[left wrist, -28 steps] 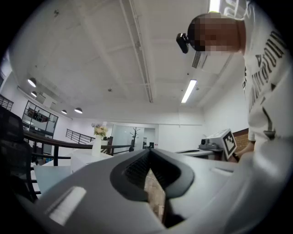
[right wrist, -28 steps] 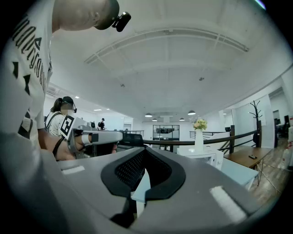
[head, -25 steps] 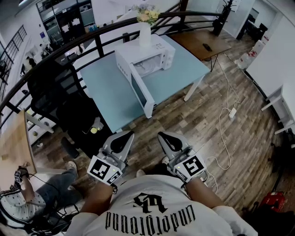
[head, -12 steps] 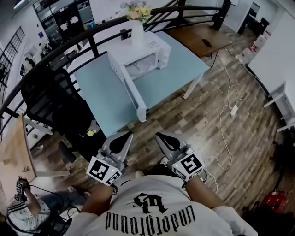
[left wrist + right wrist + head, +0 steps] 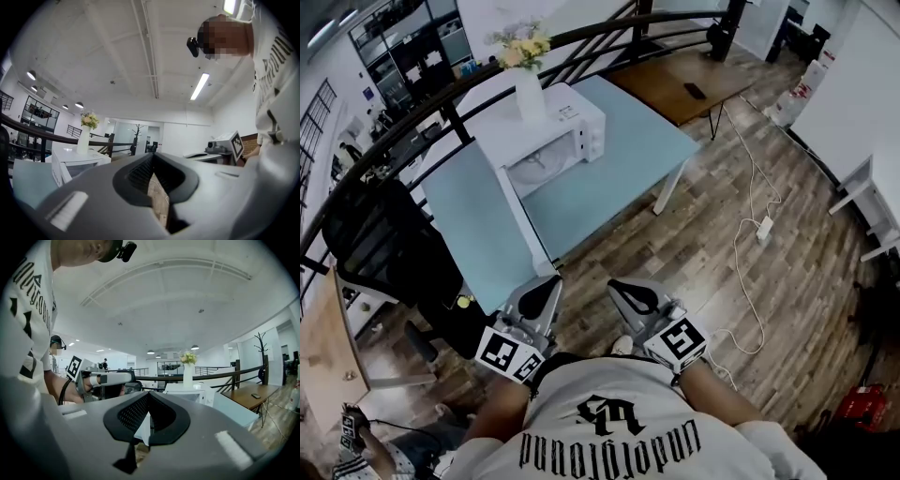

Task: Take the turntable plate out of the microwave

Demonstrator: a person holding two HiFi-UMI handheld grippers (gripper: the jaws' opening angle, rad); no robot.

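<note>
A white microwave (image 5: 551, 131) stands on the pale blue table (image 5: 619, 178), its door (image 5: 523, 225) swung open toward me. Inside the cavity a pale turntable plate (image 5: 540, 171) shows dimly. A white vase of flowers (image 5: 528, 89) stands on top of the microwave. My left gripper (image 5: 551, 280) and right gripper (image 5: 615, 284) are held side by side over the wooden floor, short of the table's near edge, both shut and empty. In the left gripper view the microwave (image 5: 75, 161) lies ahead to the left; in the right gripper view the microwave (image 5: 187, 392) lies ahead to the right.
A black office chair (image 5: 384, 253) stands left of the table. A dark curved railing (image 5: 412, 122) runs behind it. A brown wooden table (image 5: 684, 80) stands at the back right. A white cable with a power strip (image 5: 761, 230) lies on the floor. A person (image 5: 356, 450) sits at lower left.
Both grippers and I have moved forward toward the blue table; the open microwave door now lies just beyond the left gripper's tip. Both stay shut.
</note>
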